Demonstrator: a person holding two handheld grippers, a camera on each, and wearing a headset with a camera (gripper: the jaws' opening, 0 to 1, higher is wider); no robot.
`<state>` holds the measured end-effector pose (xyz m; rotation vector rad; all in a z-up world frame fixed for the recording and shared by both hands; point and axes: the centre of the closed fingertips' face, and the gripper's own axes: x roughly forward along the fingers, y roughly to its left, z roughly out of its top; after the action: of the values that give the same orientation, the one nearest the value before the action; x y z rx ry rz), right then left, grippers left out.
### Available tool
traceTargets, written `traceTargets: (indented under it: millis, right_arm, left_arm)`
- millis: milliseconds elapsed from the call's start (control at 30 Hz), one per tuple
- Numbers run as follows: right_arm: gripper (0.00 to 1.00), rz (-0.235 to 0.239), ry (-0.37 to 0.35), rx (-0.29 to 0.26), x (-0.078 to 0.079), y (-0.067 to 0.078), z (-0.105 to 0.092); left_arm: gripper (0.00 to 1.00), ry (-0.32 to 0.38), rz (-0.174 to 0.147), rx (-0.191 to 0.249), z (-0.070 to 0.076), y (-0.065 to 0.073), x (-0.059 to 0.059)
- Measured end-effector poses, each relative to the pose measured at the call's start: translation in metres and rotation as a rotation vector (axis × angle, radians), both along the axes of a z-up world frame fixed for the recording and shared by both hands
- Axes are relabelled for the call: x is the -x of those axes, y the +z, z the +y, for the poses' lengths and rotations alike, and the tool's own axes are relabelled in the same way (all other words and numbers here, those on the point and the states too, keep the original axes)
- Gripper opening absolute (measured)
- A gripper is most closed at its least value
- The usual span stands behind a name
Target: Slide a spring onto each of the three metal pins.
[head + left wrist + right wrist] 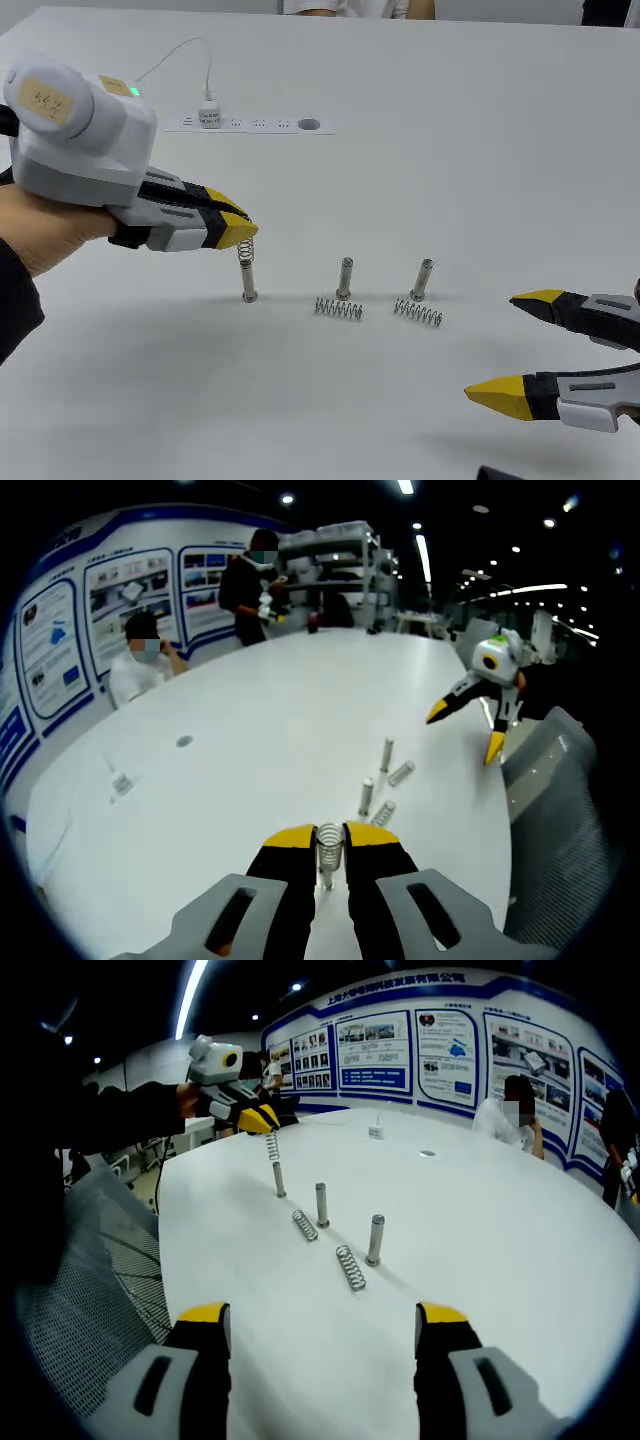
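Head view: the right gripper (492,346) is cut off at the 4 o'clock edge. The tips of the left gripper (241,231) conceal the upper end of the spring (246,251). Text on the wall poster (455,1055) is illegible.

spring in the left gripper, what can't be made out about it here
- Top of the spring: head view, under the left gripper tips.
- Top of the left pin: head and left gripper views, inside the coils, so depth seated is unclear.
- Coil count: too small, blurred.
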<state>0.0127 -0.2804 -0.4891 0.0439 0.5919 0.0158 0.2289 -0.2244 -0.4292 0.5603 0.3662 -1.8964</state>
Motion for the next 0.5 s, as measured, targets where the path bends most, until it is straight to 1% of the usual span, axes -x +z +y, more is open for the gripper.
traceTargets:
  millis: [167,333,500]
  right_arm:
    - [0.77,-0.003,-0.001,-0.004,-0.0007,0.0003,0.0015]
    - [0.76,0.000,-0.004,-0.005,-0.0003,-0.0005,0.0012]
    - [0.76,0.001,-0.002,-0.006,-0.0011,-0.0011,0.0021]
  left_arm:
    - [0.10,-0.001,-0.004,-0.010,-0.0006,-0.0033,-0.0008]
    - [0.10,-0.002,-0.015,-0.018,0.0003,-0.0060,-0.0020]
    - [0.10,0.002,-0.010,-0.019,-0.0007,-0.0086,-0.0026]
